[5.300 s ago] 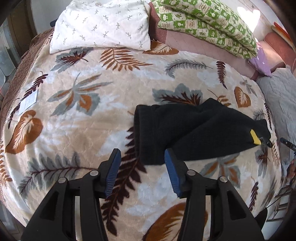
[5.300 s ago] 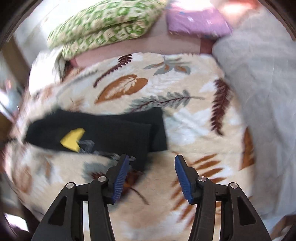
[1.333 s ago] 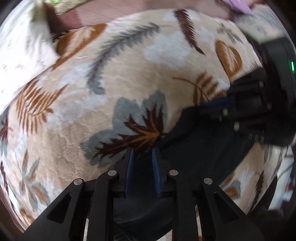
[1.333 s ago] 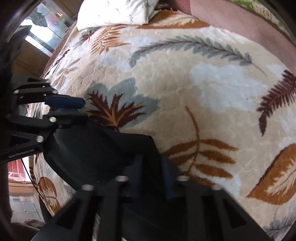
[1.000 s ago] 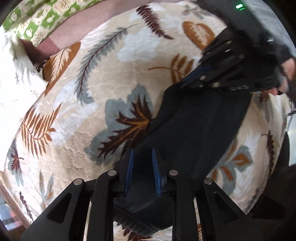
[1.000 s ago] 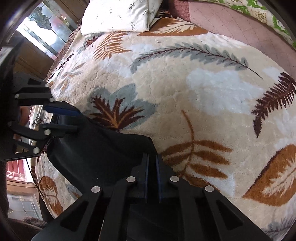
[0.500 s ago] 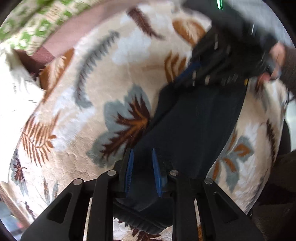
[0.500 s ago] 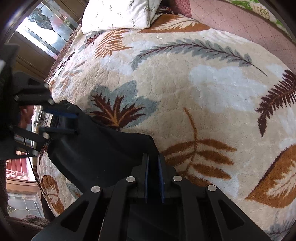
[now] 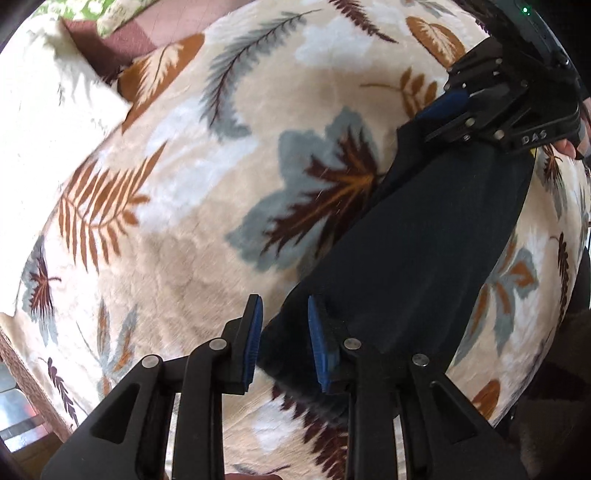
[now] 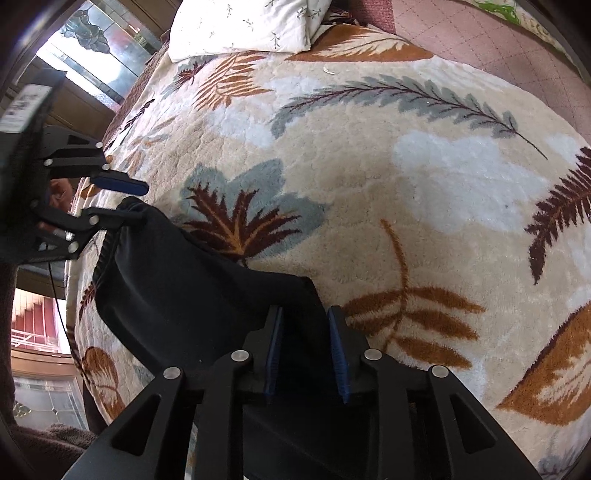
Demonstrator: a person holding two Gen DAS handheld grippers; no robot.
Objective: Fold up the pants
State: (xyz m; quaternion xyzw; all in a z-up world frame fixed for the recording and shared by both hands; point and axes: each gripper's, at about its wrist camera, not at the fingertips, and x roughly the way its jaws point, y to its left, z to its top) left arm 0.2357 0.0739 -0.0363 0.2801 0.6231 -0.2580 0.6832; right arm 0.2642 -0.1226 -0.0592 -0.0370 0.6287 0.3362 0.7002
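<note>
Currently both tongs sit at far corners of the black pants (image 9: 424,251), which lie folded on the bed's leaf-print blanket (image 9: 192,221). Left tongs (image 9: 284,343) and right tongs (image 10: 304,354): narrow gap, pads apart w/ fabric between, prob. releasing the fold.

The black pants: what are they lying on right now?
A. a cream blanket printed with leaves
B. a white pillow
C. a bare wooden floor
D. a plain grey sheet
A: the black pants lie flat on the cream blanket printed with leaves, and the white pillow sits well beyond them at the far end of the bed.
</note>
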